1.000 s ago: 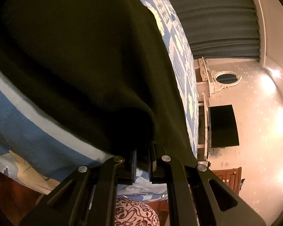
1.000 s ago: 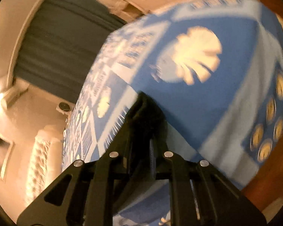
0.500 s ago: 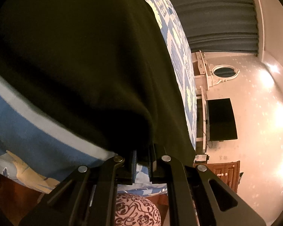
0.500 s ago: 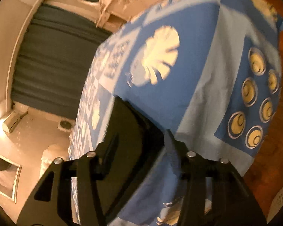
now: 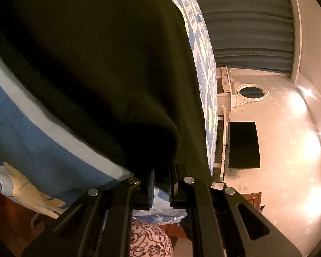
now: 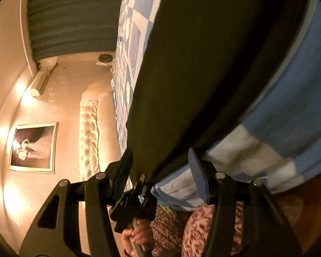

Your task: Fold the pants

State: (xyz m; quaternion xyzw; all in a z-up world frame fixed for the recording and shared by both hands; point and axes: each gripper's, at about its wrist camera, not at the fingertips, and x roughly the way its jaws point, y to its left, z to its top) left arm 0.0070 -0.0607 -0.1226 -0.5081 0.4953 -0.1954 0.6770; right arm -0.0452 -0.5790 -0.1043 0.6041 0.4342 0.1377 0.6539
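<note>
The dark pants lie spread over the blue patterned bedspread and fill most of the left wrist view. My left gripper is shut on the pants' near edge. In the right wrist view the pants stretch away over the bedspread. My right gripper is open, with its jaws wide on either side of the pants' near end. The left gripper shows there too, pinching that same end.
A dark curtain, a wall TV and a white dresser stand past the bed. A tufted headboard, a framed picture and an air conditioner are on the other wall. The person's patterned clothing is below.
My right gripper let go of the pants, opened wide and swung round to the pants' near end beside the left gripper. The left gripper kept its hold and barely moved.
</note>
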